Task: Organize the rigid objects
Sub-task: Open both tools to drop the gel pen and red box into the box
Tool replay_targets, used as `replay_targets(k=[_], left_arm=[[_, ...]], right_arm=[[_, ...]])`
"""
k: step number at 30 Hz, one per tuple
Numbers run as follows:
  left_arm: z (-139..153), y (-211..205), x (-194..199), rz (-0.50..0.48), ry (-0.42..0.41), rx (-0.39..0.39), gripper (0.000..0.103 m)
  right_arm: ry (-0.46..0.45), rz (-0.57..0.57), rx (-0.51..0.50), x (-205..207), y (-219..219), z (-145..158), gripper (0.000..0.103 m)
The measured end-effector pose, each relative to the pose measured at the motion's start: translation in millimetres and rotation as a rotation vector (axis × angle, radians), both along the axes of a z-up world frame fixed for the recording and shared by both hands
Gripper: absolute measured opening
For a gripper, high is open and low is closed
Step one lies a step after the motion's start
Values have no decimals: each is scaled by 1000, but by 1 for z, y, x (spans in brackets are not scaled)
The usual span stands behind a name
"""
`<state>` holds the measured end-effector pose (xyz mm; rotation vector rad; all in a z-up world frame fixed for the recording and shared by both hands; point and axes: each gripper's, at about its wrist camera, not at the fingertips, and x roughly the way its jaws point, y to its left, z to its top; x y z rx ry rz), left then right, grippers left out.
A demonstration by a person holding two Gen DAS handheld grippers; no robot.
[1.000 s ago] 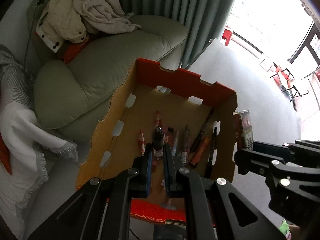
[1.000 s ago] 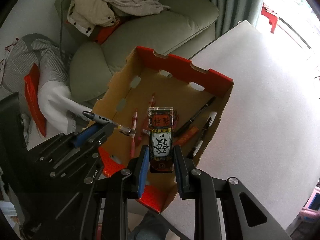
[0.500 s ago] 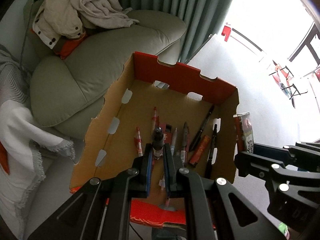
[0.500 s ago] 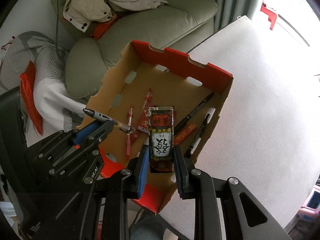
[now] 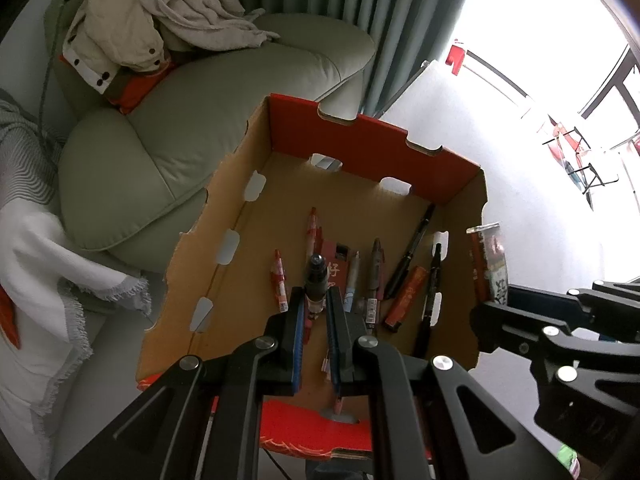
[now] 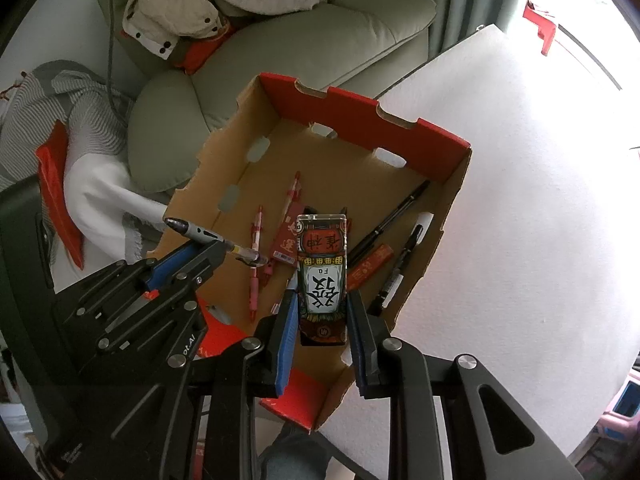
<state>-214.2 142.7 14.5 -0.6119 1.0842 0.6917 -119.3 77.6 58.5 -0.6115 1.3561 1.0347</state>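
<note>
An open cardboard box [image 5: 248, 224] with red end walls holds several pens and a small red packet on its floor. My left gripper [image 5: 316, 300] is shut on a dark grey pen [image 5: 317, 270] that points away from the camera, above the box's near half. In the right wrist view that pen [image 6: 200, 234] sticks out left of the left gripper [image 6: 208, 246], over the box's left wall. My right gripper [image 6: 320, 304] is shut on a small red, black and white printed pack [image 6: 322, 276], above the box's near right part. The pack [image 5: 490, 256] shows edge-on by the right wall.
The box [image 6: 360, 108] lies on a white table [image 6: 500, 200]. A pale green sofa [image 5: 200, 100] with heaped clothes [image 5: 160, 12] stands behind and left of it. A white fringed blanket [image 5: 40, 264] lies at the left. Green curtains [image 5: 340, 0] hang behind.
Both views have drifted only slightly over the box. Each gripper keeps the same hold on its object.
</note>
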Motion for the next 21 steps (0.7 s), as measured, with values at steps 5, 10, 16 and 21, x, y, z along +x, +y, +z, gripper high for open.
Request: replay_targets(k=[5, 10, 16, 21], left_arm=[[-15, 2, 8, -20, 24, -18, 11], [-39, 8, 19, -36, 63, -47, 11], [-66, 25, 25, -15, 123, -67, 76], [-72, 36, 21, -10, 159, -91, 85]], right_arm=[[15, -8, -27, 3, 6, -15, 25], [28, -17, -71, 8, 14, -38, 25], [3, -27, -126, 22, 27, -65, 26], [-24, -50, -117, 37, 30, -65, 68]])
